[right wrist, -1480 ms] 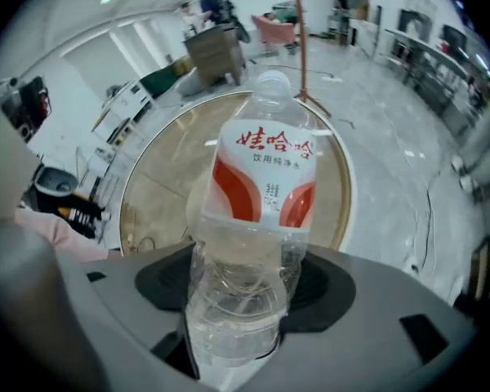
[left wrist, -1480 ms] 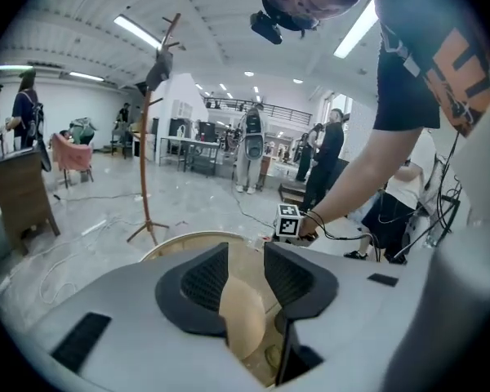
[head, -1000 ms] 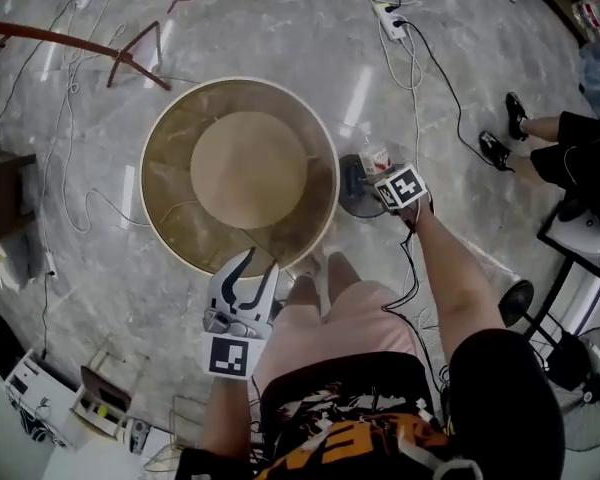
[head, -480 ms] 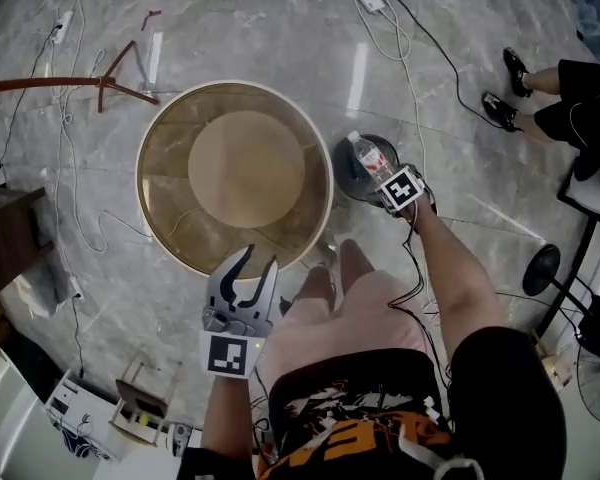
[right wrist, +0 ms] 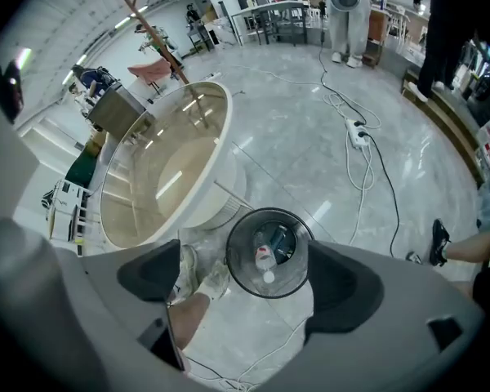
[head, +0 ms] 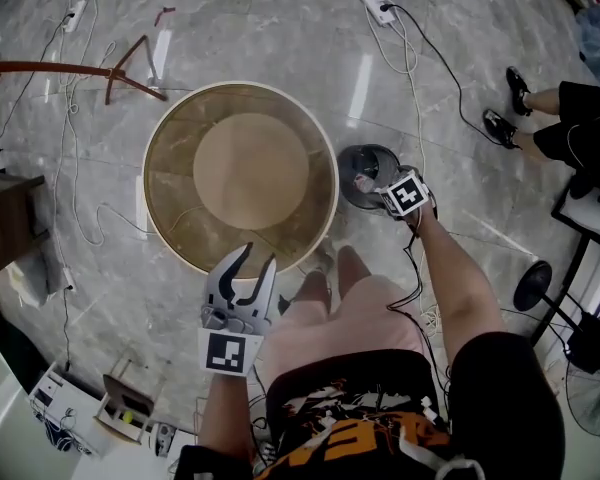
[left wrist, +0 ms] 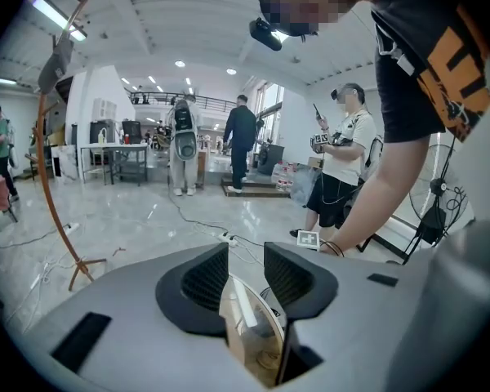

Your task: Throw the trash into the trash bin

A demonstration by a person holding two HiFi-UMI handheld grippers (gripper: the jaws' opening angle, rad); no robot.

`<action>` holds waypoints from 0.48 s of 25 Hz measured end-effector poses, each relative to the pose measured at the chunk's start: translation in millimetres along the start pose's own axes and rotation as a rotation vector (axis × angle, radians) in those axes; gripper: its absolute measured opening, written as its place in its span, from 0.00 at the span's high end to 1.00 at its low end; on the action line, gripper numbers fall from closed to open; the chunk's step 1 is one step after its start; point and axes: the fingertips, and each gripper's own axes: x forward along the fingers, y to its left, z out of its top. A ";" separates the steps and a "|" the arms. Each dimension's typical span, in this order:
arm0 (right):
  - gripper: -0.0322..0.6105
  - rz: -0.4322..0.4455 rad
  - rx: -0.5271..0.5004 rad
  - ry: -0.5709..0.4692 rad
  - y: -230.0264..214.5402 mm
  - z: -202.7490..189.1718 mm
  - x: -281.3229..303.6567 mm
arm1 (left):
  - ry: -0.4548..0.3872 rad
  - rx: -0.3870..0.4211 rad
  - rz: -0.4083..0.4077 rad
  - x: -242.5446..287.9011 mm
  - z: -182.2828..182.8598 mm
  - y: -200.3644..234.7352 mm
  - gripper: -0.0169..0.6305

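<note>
**Left gripper**: held low in front of the person's waist, with its fingertips over the near rim of the round table. Its jaws stand partly apart and grip nothing. Only the table's edge shows through the gap.

**Right gripper**: pointed steeply down, directly above the trash bin. Its jaws have just been opening and now stand wide apart, with nothing between the pads.

**Bottle**: red-labelled with a white cap. It lies inside the bin, below the jaws and clear of them.

**Bin position:** it stands on the floor just beside the table's right edge, with only a narrow strip between the two rims. The person's shoes stand just beside the bin's near rim, at the foot of the table.

**Clearance beyond:**
- **Far side of the bin:** open marble, crossed by cables that run to a power strip.
- **To the right:** a fan base and a seated person's feet, both well apart from the bin.
- **At far left:** a wooden stand reaches near the table's far rim without touching it.
</note>
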 end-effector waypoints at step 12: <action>0.33 0.180 -0.345 -0.571 196.1 193.5 -182.2 | -0.194 -0.024 0.179 -81.7 65.1 42.8 0.74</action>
